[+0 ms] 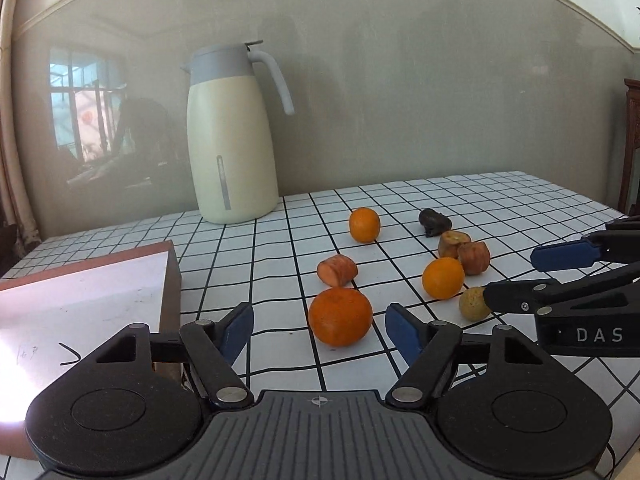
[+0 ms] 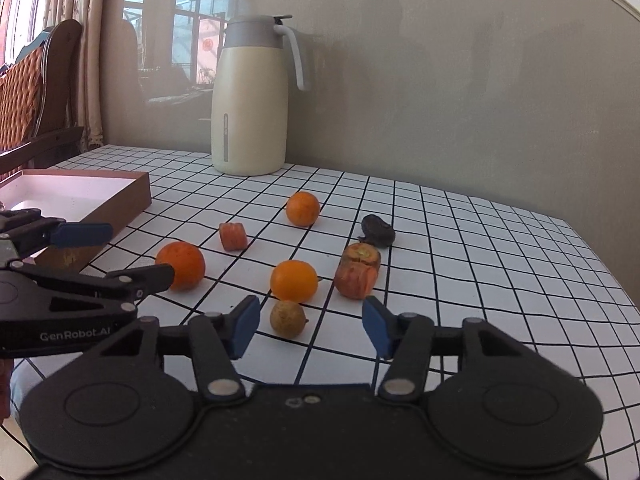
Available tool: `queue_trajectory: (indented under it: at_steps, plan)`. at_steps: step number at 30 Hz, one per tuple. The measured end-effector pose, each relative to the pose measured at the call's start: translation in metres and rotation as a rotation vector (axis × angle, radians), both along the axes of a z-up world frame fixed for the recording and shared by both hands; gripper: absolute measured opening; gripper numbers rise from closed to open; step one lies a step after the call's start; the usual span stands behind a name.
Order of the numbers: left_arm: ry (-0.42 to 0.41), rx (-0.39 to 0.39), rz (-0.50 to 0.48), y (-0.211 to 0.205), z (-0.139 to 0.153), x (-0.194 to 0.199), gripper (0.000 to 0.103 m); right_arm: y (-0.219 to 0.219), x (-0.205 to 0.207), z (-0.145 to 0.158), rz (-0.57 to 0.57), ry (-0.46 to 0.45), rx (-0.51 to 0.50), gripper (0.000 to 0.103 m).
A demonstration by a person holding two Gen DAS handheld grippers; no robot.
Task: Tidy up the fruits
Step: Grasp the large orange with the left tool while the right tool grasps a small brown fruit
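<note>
The fruit lay scattered on the table [image 1: 500, 192], loose on its white cloth gridded with black lines. Nearest my left gripper [image 1: 320, 330] sat the big orange [image 1: 340, 316], between the jaws, which stood apart with neither blue pad touching the peel. I judged it firm, fairly light and a little slick on its dimpled skin, so I would take it across its widest middle and squeeze gently. My right gripper [image 2: 310, 326] had the small brown fruit [image 2: 287, 318] between its jaws, also released, with a gap on both sides. That one looked rough and matte, likely light, easy to pinch but quick to roll away.

Beyond lay a smooth glossy orange [image 2: 294, 281], a third orange [image 2: 303, 209] farther back, and a cut orange chunk [image 2: 233, 236] with a flat face. To the right two more cut chunks [image 2: 358, 270], ribbed and touching each other, rested near a dark wrinkled piece [image 2: 378, 231], which I thought soft. The shallow brown box [image 2: 120, 196] with its white inside stood at the left, probably where the fruit belonged. A cream jug [image 2: 250, 108] with a grey lid stood against the wall.
</note>
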State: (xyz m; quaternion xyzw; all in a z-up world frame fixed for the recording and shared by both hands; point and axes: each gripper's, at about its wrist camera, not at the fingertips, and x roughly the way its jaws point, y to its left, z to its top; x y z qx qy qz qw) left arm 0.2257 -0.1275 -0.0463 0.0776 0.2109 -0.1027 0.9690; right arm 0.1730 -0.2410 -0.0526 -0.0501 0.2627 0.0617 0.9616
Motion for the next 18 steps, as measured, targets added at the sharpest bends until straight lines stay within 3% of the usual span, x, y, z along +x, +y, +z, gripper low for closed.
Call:
queue_trajectory:
  at_steps: [6, 10, 18]
  plan:
    - [0.038, 0.013, -0.004, -0.006, -0.008, 0.015, 0.070, 0.007, 0.015, -0.010, 0.019, 0.051, -0.021, 0.038]
    - [0.057, 0.015, -0.006, -0.009, -0.008, 0.021, 0.060, 0.006, 0.021, -0.013, 0.013, 0.068, -0.024, 0.030]
    - [0.105, 0.039, -0.013, -0.016, -0.011, 0.032, 0.059, 0.010, 0.030, -0.018, 0.027, 0.087, -0.036, 0.027]
